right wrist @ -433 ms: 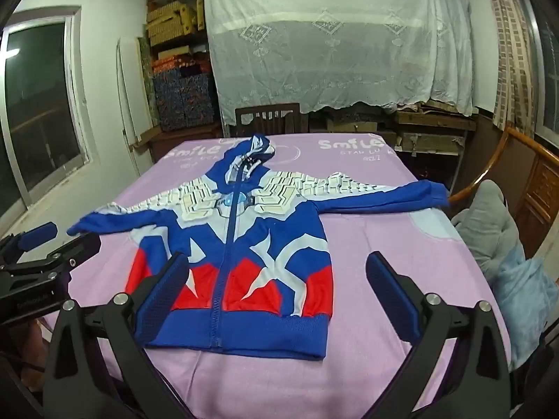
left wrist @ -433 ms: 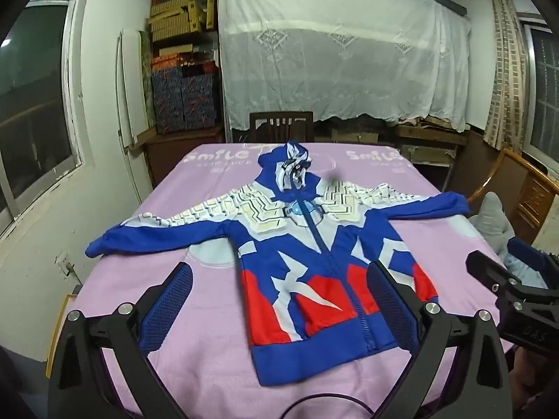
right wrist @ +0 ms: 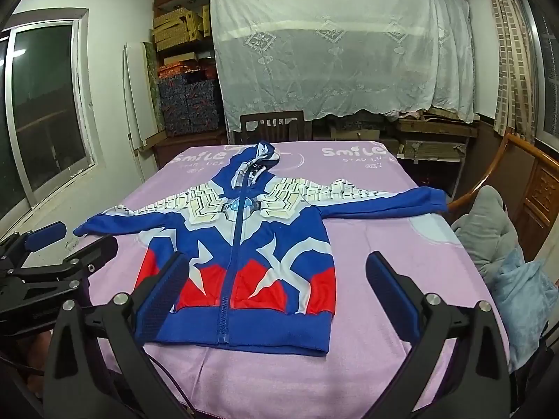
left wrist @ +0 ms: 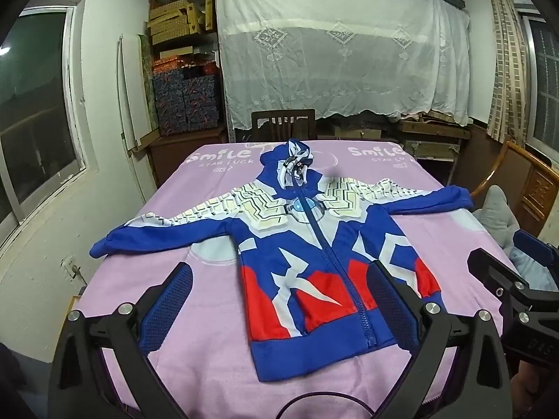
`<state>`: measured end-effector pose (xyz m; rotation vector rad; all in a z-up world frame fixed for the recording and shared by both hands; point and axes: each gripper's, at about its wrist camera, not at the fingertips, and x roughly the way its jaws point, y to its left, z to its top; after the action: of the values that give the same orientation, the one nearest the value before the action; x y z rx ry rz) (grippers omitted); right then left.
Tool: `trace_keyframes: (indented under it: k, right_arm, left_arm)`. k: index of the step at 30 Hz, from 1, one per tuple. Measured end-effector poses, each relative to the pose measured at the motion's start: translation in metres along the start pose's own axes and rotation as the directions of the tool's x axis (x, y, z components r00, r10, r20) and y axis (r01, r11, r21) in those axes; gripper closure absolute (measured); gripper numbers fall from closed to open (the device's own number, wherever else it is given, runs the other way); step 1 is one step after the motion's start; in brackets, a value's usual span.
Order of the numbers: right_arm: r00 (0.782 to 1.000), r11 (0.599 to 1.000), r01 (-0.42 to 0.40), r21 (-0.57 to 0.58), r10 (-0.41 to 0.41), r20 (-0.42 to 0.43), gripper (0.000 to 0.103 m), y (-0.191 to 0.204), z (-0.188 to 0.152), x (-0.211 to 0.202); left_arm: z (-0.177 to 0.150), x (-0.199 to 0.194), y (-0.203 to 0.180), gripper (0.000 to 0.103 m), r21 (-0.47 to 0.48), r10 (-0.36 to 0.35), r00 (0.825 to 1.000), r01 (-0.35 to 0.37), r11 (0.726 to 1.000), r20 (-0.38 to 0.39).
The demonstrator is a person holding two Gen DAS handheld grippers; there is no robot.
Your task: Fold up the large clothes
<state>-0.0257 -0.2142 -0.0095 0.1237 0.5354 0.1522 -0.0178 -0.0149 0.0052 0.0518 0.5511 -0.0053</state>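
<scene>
On the desk (left wrist: 146, 279), the hoodie (left wrist: 314, 262) lies flat, zipped, sleeves spread for folding. I hold left gripper (left wrist: 279, 309) and right gripper (right wrist: 279, 302) wide apart, empty, short of the hem.

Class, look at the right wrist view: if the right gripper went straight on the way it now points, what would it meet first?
Most likely the hoodie spread on the pink table cover: the right gripper stands open, tilted down toward its lower front. Depth is uncertain.
</scene>
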Motion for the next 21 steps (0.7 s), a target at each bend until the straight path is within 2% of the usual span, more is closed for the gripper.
trace_keyframes:
  k: [21]
  right_arm:
    - [1.0,1.0,-0.016,-0.008,0.016,-0.007,0.004,0.0109,-0.0013,0.0026]
  left_arm:
    - [-0.002,0.0014,0.0028,0.003,-0.001,0.017,1.0,-0.017,1.0,0.004]
